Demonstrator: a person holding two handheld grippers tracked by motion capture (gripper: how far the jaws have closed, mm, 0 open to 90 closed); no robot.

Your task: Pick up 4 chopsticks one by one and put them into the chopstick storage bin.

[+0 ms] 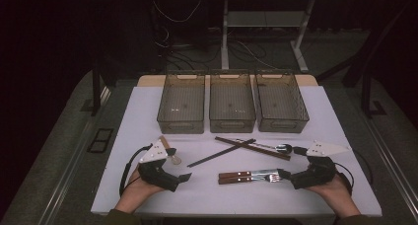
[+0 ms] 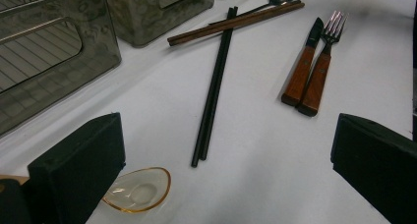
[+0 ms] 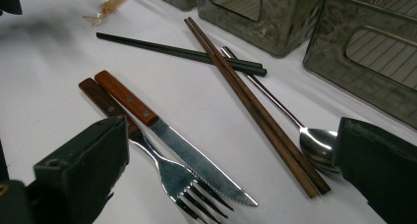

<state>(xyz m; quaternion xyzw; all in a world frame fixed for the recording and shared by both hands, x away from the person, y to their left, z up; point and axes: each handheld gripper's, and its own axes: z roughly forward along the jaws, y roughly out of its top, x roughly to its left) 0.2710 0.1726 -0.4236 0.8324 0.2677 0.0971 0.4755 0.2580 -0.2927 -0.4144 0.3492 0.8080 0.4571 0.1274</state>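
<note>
A white table (image 1: 148, 111) carried everything, with three smoky see-through plastic bins (image 1: 231, 106) standing side by side along its far edge, ribbed on the bottom and with a handle slot cut in each end. In front of the bins lay the cutlery, loosely piled: a pair of brown wooden chopsticks (image 1: 252, 148) crossed over a pair of slim black chopsticks (image 1: 220, 153), and a long-handled steel spoon (image 3: 314, 140) lay just beside the brown pair, its shiny bowl near the right tongs. Nearer the person, a knife (image 3: 182, 150) with a serrated blade and a fork (image 3: 167, 172) lay touching side by side, both with riveted reddish wooden handles. A small clear spoon (image 2: 138, 189) with an amber rim sat just beside the left tongs. Nothing stood between the tongs and the cutlery. The left tongs (image 1: 180, 178) rested low on the table with the jaws spread wide, holding nothing, the clear spoon by one jaw. The right tongs (image 1: 288, 174) were likewise spread wide and empty, the fork tines and knife tip lying just before them and the steel spoon's bowl by the other jaw. The jaws were blocky, matt black.
</note>
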